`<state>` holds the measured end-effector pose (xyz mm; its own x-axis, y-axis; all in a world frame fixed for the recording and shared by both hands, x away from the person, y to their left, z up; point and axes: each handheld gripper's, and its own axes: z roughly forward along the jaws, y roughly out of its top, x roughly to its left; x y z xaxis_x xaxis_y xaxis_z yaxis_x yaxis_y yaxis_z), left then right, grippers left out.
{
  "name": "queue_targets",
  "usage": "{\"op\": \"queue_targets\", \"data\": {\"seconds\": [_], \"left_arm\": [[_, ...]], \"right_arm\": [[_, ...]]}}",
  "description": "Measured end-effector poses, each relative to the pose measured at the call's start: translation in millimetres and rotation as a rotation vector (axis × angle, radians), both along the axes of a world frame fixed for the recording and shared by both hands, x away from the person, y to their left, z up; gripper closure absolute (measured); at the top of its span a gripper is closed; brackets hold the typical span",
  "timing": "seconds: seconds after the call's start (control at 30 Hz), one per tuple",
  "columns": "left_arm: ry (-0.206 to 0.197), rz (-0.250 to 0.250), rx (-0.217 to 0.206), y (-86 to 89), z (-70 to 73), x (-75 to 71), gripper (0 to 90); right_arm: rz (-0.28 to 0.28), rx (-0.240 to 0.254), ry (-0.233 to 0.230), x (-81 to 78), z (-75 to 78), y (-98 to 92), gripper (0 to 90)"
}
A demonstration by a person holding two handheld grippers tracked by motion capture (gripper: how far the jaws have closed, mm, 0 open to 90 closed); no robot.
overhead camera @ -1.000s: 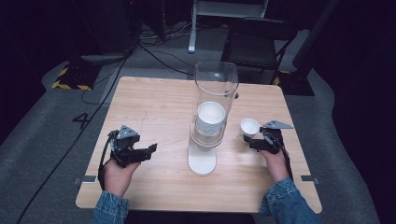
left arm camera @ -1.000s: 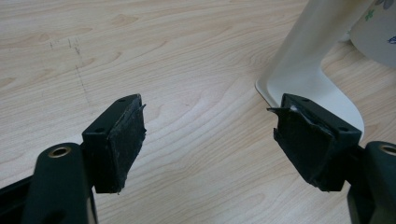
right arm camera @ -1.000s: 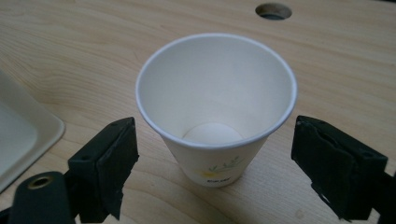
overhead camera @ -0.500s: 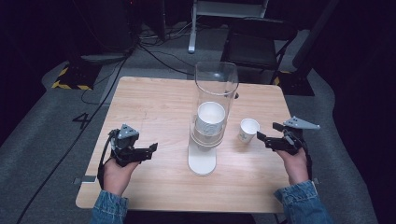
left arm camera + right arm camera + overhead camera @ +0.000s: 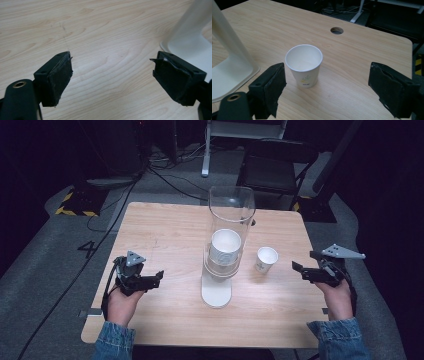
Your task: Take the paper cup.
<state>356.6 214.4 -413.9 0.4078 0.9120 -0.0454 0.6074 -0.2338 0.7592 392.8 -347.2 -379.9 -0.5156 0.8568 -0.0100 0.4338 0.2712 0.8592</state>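
Wooden table [image 5: 165, 230] carries a paper cup [image 5: 265, 259] near its right edge; right gripper [image 5: 306, 270], jaws apart and empty, should approach level and squeeze gently.

Lab: floor cables [image 5: 165, 172], hazard tape [image 5: 75, 211]

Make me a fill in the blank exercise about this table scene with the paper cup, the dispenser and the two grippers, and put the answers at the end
1. The paper cup on the table stands ____, its mouth facing up.
2. The right gripper has its jaws ____, with nothing between them.
3. The clear tube of the cup dispenser holds a stack of ____.
4. The left gripper points at the dispenser's ____ base.

Missing words: upright; open; cups; white
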Motion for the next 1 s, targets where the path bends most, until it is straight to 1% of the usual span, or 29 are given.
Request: {"op": "queue_targets", "data": {"seconds": [0.07, 0.1, 0.13, 0.17, 0.2, 0.23, 0.27, 0.3, 0.37, 0.4, 0.53, 0.57, 0.63, 0.7, 0.77, 0.83, 0.9, 0.93, 1.0], "left_arm": [[0.001, 0.0, 0.0, 2.4, 0.2, 0.8, 15.8], [0.001, 0.017, -0.005, 3.5, 0.6, 0.7, 15.8], [0.001, 0.017, -0.005, 3.5, 0.6, 0.7, 15.9], [0.002, 0.01, -0.006, 5.8, 0.7, 1.0, 16.0], [0.002, 0.01, -0.006, 5.8, 0.7, 1.0, 16.0], [0.006, -0.016, -0.016, 8.3, 0.3, 0.8, 16.0], [0.006, -0.016, -0.016, 8.3, 0.3, 0.8, 16.0], [0.011, -0.028, -0.021, 10.8, -0.1, 0.5, 16.0], [0.016, -0.02, -0.026, 11.7, -0.3, 0.2, 16.0], [0.021, -0.016, -0.036, 14.7, -0.8, 0.4, 16.0], [0.019, -0.012, -0.041, 18.9, -1.8, 0.4, 16.0], [0.015, -0.013, -0.047, 21.3, -2.5, 0.3, 16.0], [0.009, -0.016, -0.049, 23.3, -3.1, 0.1, 16.0], [0.008, -0.007, -0.04, 24.3, -3.0, -0.1, 16.0], [0.003, -0.009, -0.041, 25.1, -3.5, 0.0, 16.1], [0.003, -0.009, -0.041, 25.2, -3.6, 0.0, 16.1], [0.004, -0.013, -0.039, 25.1, -3.3, 0.2, 16.1], [0.004, -0.013, -0.039, 25.1, -3.3, 0.2, 16.2], [-0.001, -0.017, -0.039, 23.9, -3.1, 0.9, 16.1]], "right_arm": [[-0.019, 0.001, -0.001, -0.5, 0.5, -5.2, 15.0], [-0.034, 0.002, -0.004, -0.4, 0.7, -9.9, 15.3], [-0.034, 0.002, -0.004, -0.4, 0.7, -9.9, 15.3], [-0.043, 0.016, -0.007, -0.7, 1.3, -14.4, 15.3], [-0.043, 0.016, -0.007, -0.7, 1.3, -14.4, 15.3], [-0.053, 0.025, -0.027, -0.9, 1.2, -18.7, 15.3], [-0.056, 0.026, -0.033, -1.0, 1.1, -20.7, 15.4], [-0.058, 0.027, -0.037, -1.0, 0.8, -22.6, 15.4], [-0.066, 0.018, -0.039, -0.5, -0.1, -26.1, 15.4], [-0.073, 0.011, -0.038, -0.1, -0.8, -27.7, 15.4], [-0.084, -0.003, -0.029, 1.1, -3.5, -31.3, 15.4], [-0.083, -0.012, -0.019, 2.2, -6.1, -33.0, 15.4], [-0.079, -0.018, -0.001, 3.9, -9.1, -33.9, 15.5], [-0.085, -0.026, 0.008, 5.5, -11.8, -34.6, 15.6], [-0.091, -0.03, 0.011, 6.6, -14.1, -35.4, 15.6], [-0.093, -0.028, 0.011, 7.1, -15.4, -35.7, 15.5], [-0.106, -0.012, 0.005, 7.5, -18.3, -36.3, 15.5], [-0.106, -0.012, 0.005, 7.5, -18.3, -36.3, 15.5], [-0.11, 0.005, 0.001, 7.1, -19.8, -36.2, 15.5]]}}
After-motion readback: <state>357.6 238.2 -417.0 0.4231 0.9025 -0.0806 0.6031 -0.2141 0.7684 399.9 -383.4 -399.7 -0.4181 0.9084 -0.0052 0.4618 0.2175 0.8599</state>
